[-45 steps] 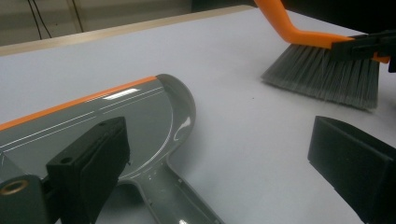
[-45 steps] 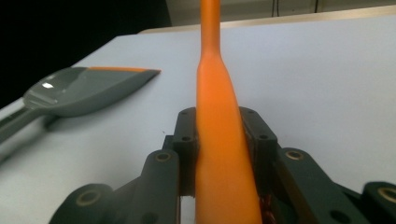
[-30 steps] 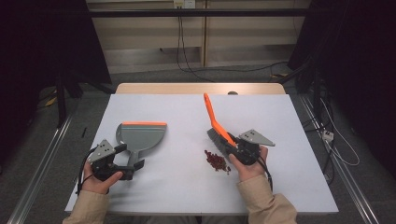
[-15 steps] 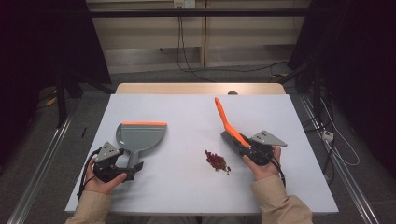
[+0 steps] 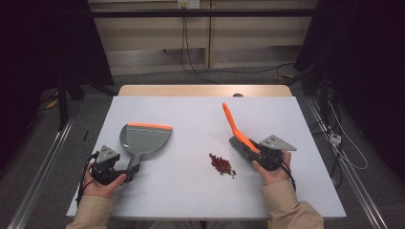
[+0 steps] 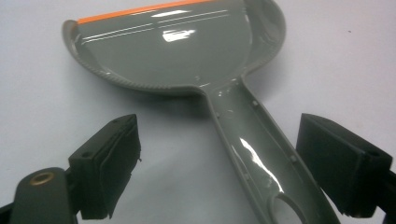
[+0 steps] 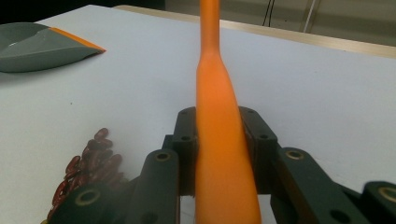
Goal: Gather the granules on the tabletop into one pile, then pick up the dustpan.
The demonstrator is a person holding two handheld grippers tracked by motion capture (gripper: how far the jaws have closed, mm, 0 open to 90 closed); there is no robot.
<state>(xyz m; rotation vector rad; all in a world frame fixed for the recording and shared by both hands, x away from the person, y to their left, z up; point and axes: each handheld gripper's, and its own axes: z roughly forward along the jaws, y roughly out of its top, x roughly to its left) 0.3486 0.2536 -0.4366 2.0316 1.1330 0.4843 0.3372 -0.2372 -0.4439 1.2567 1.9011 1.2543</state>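
On the desk: a pale work surface [image 5: 191, 119] seen from above, a person's two sleeved forearms entering from the near edge.
Left claw: the left claw [image 5: 125, 172] sits low at the near left corner, its two black pads astride the dustpan's handle without pressing on it; the jaws have just been closing, with grey plastic between them and a clear gap on each side (best seen in the left gripper view, where the left claw [image 6: 219, 170] frames the handle).
Dustpan: the grey dustpan [image 5: 143, 140] lies flat on the left half of the desk, orange lip pointing away from the person, handle running back toward the left hand; close up, the dustpan [image 6: 177, 51] shows a glossy scoop and a hanging hole at the handle's end.
Right claw: the right claw [image 5: 249, 151] is clamped tight on the brush, pads pressed to both sides of the orange handle, as the right gripper view confirms [image 7: 219, 149].
Brush: the orange-handled brush [image 5: 235, 126] slants up and away from the right hand, its dark head end low at the claw.
Beans: a small heap of dark red beans [image 5: 221, 165] rests on the desk just left of the brush head, well apart from the dustpan; the beans [image 7: 91, 165] show beside the right claw.
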